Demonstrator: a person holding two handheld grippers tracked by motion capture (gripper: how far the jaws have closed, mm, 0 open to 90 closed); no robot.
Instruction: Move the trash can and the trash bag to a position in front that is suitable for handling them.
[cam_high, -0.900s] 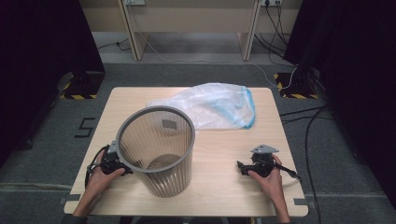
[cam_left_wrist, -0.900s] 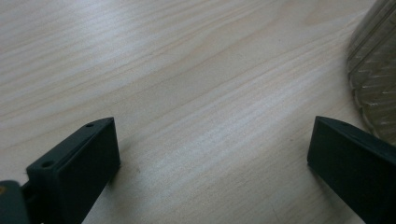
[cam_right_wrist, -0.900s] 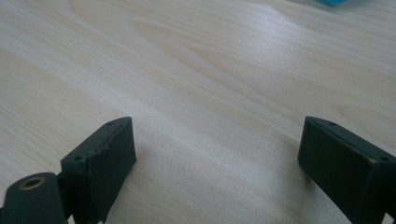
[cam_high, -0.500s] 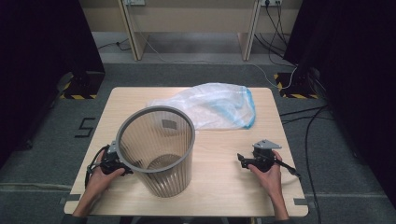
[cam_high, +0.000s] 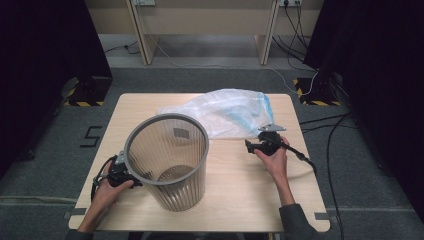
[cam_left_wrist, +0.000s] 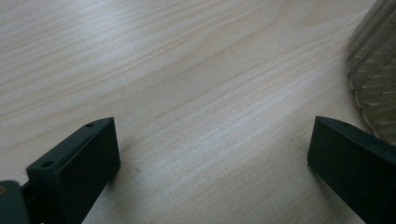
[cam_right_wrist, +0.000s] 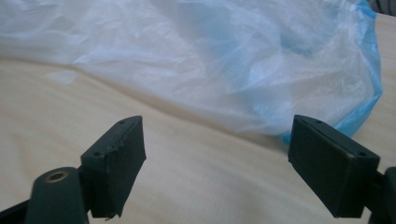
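Note:
A grey ribbed translucent waste bin (cam_high: 167, 160) stands upright on the wooden table (cam_high: 250, 200), left of centre. Behind it lies a crumpled white plastic bag with a blue rim (cam_high: 225, 112). My left gripper (cam_high: 125, 175) rests on the table against the bin's left side, partly behind its rim. In the left gripper view it (cam_left_wrist: 212, 128) stands open over bare wood, with the bin's wall (cam_left_wrist: 373, 79) at the right edge. My right gripper (cam_high: 250, 146) sits just in front of the bag's near edge. In the right gripper view it (cam_right_wrist: 217, 123) is open, with nothing between the jaws and the bag (cam_right_wrist: 210, 56) close ahead.
Bare wood spreads to the right of the bin and along the table's front edge. Cables trail over the grey floor at the right and behind the table. A wooden frame (cam_high: 200, 25) stands beyond the far edge.
My right gripper has moved away from the table's front edge, up to the near edge of the bag. The left hand and the bin have kept still.

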